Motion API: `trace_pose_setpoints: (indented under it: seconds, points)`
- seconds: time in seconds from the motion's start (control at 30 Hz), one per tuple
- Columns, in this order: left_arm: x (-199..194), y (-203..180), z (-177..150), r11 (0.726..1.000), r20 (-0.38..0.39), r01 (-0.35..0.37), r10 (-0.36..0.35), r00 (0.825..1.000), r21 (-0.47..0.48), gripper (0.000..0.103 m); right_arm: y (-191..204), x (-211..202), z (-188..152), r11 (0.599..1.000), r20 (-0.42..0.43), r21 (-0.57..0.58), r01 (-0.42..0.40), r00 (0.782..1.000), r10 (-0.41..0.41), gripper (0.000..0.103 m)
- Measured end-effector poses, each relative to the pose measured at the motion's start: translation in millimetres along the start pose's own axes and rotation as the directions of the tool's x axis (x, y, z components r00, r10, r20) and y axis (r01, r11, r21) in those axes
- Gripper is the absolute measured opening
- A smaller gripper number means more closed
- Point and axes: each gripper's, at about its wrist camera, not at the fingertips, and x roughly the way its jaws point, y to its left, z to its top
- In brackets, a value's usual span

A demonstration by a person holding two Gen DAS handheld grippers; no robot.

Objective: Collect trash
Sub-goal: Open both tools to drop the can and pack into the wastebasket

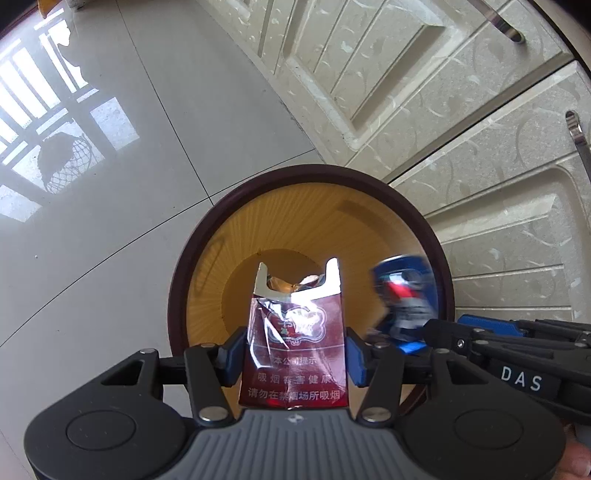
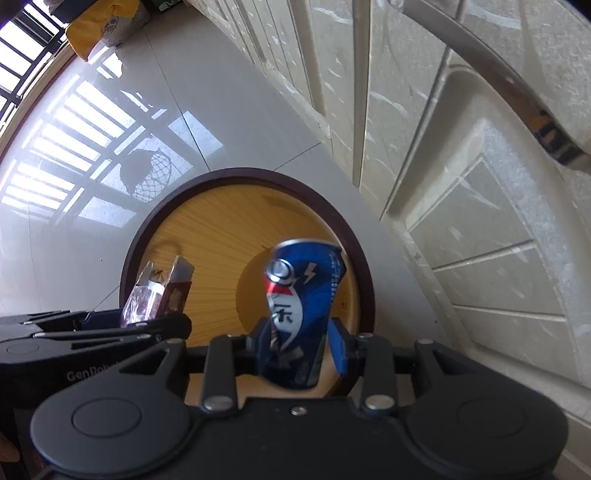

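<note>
A round bin with a dark rim [image 1: 184,277] and yellow inside stands on the floor below both grippers. My left gripper [image 1: 295,349] is shut on a dark red, opened cigarette pack [image 1: 295,321], held upright over the bin's mouth. In the right wrist view the blue crushed drink can [image 2: 303,284] sits between the blue pads of my right gripper [image 2: 301,343] above the bin [image 2: 147,229]. The can is blurred while the fingers are sharp, and a thin gap shows at the right pad. The can [image 1: 406,295] shows blurred in the left wrist view too.
Cream cabinet doors [image 1: 406,92] with metal handles [image 2: 517,92] rise just right of the bin. Glossy grey floor tiles [image 1: 110,221] spread to the left, with window reflections. A yellow bag [image 2: 96,26] lies far off by the window.
</note>
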Motion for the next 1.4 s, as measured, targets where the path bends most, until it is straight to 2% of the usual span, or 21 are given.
trace_pose_setpoints:
  seconds: [0.07, 0.1, 0.13, 0.6, 0.67, 0.73, 0.8, 0.87, 0.93, 1.1, 1.23, 1.4]
  points:
    - [1, 1, 0, 1.000, -0.004, 0.000, 0.000, 1.000, -0.003, 0.057, 1, 0, 0, 1.000, -0.001, 0.001, -0.007, 1.000, 0.007, 0.037]
    - [1, 0, 0, 1.000, -0.004, -0.001, 0.001, 1.000, -0.001, 0.063, 1, 0, 1, 1.000, -0.001, 0.000, -0.008, 1.000, 0.008, 0.038]
    - [0, 0, 0, 1.000, -0.001, -0.003, 0.003, 1.000, 0.002, 0.064, 1, 0, 1, 1.000, 0.000, -0.002, -0.007, 1.000, 0.007, 0.037]
    - [-1, 1, -2, 0.999, -0.016, -0.014, 0.014, 1.000, 0.044, 0.066, -1, -3, -8, 0.999, 0.007, -0.037, 0.016, 1.000, -0.016, 0.040]
    - [-3, 0, -3, 0.999, -0.014, -0.019, 0.019, 1.000, 0.048, 0.066, -2, -5, -10, 0.999, 0.016, -0.043, 0.023, 1.000, -0.022, 0.043]
    - [-5, 1, -4, 0.998, -0.011, -0.019, 0.020, 1.000, 0.053, 0.071, -3, -6, -12, 0.998, 0.022, -0.052, 0.031, 0.999, -0.030, 0.051]
    - [-8, 1, -5, 0.998, -0.004, -0.024, 0.024, 1.000, 0.060, 0.080, -3, -7, -13, 0.997, 0.025, -0.060, 0.038, 0.999, -0.036, 0.055]
    - [-11, 2, -7, 0.998, 0.003, -0.031, 0.031, 1.000, 0.061, 0.084, -2, -10, -14, 0.997, 0.034, -0.065, 0.041, 0.999, -0.039, 0.061]
    - [-15, 5, -10, 0.998, 0.011, -0.037, 0.037, 0.999, 0.058, 0.086, -1, -15, -16, 0.996, 0.053, -0.072, 0.050, 0.998, -0.046, 0.070]
    - [-26, 15, -19, 0.997, 0.028, -0.068, 0.067, 0.997, 0.033, 0.091, 1, -27, -24, 0.994, 0.078, -0.080, 0.071, 0.995, -0.065, 0.078]
    - [-38, 19, -29, 0.996, 0.047, -0.083, 0.081, 0.996, 0.028, 0.095, 1, -38, -35, 0.995, 0.106, -0.075, 0.072, 0.992, -0.063, 0.094]
    - [-56, 21, -43, 0.995, 0.084, -0.096, 0.093, 0.992, 0.037, 0.103, -1, -51, -49, 0.996, 0.137, -0.050, 0.077, 0.988, -0.070, 0.101]
